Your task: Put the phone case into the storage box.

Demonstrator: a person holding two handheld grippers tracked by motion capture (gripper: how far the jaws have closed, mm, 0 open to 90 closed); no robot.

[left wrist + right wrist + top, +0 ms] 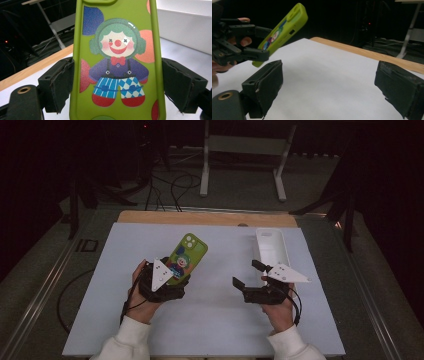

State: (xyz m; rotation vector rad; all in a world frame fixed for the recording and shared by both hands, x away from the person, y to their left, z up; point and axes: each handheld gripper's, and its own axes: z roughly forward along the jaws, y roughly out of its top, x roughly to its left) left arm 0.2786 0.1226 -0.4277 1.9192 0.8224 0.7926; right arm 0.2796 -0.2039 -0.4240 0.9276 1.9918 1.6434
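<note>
While held off the white table (pixel 210 320), green phone case (pixel 187 257) w/ clown print: pinched by left gripper (pixel 172 275), left of centre. Right gripper (pixel 247 275): jaws spread, empty. White tray (pixel 272 247) far right.

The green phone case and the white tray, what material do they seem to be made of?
Green phone case: probably soft silicone or rubbery plastic, given its matte surface, rounded edges and printed clown. White tray: likely hard plastic, being smooth and uniform with thin, straight walls.
</note>
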